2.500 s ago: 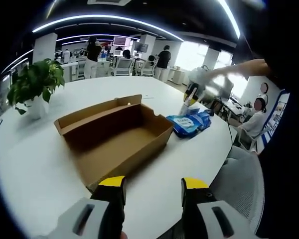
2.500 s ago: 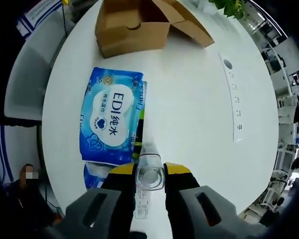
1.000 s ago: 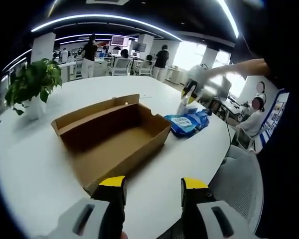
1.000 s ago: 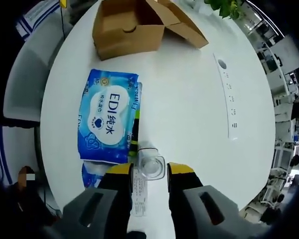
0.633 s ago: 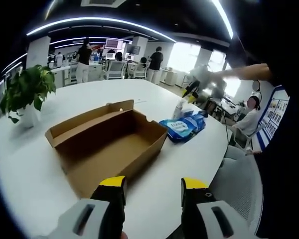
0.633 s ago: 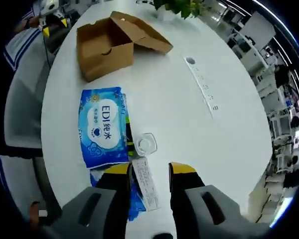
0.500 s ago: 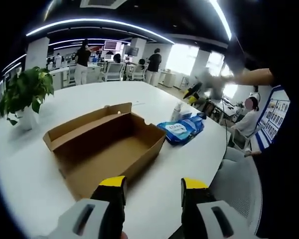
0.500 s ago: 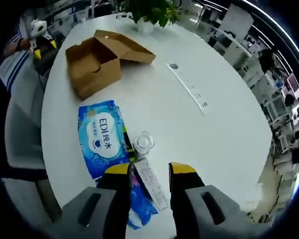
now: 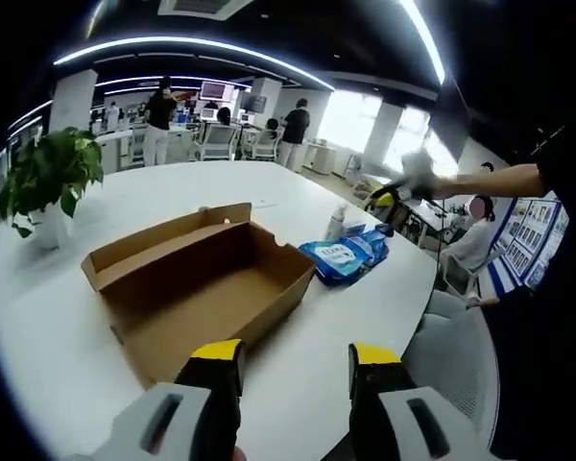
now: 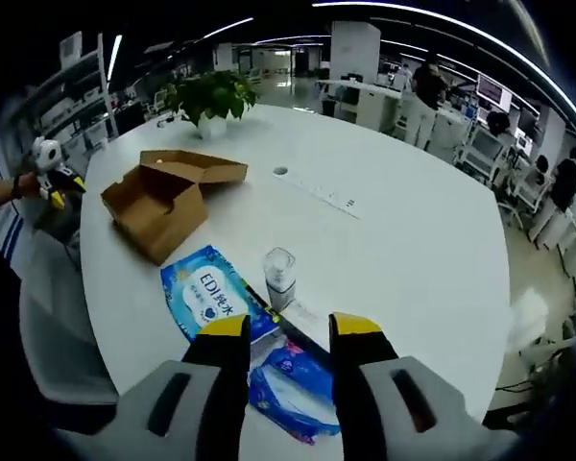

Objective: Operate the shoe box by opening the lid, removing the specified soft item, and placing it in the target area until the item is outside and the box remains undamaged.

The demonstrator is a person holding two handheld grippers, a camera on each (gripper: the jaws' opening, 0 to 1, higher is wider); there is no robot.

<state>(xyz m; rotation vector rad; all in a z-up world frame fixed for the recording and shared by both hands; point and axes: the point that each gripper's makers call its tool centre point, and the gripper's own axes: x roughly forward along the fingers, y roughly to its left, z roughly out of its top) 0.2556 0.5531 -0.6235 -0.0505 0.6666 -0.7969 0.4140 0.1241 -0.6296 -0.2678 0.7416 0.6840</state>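
Note:
The brown shoe box (image 9: pixel 204 284) lies open on the white round table (image 9: pixel 67 336), its lid folded back on the far side; the inside that shows is bare cardboard. My left gripper (image 9: pixel 296 353) is open, empty, and short of the box's near corner. A blue soft wipes pack (image 9: pixel 342 257) lies right of the box, with a clear bottle (image 9: pixel 338 220) behind it. My right gripper (image 9: pixel 389 197) hovers past them. In the right gripper view, the right gripper (image 10: pixel 290 327) is open above the wipes pack (image 10: pixel 211 293) and a second blue pack (image 10: pixel 298 382), near the upright bottle (image 10: pixel 279 275). The box (image 10: pixel 161 206) lies beyond.
A potted plant (image 9: pixel 43 182) stands at the table's far left. A white power strip (image 10: pixel 319 193) lies across the middle of the table (image 10: pixel 413 250). A grey chair (image 9: pixel 461 360) sits at the table's right edge. People stand and sit at desks in the background. My left gripper (image 10: pixel 50 182) shows at the far left.
My right gripper let go of the clear bottle, which now stands on the table, and drew back and up from it. The left gripper's view shifted only slightly.

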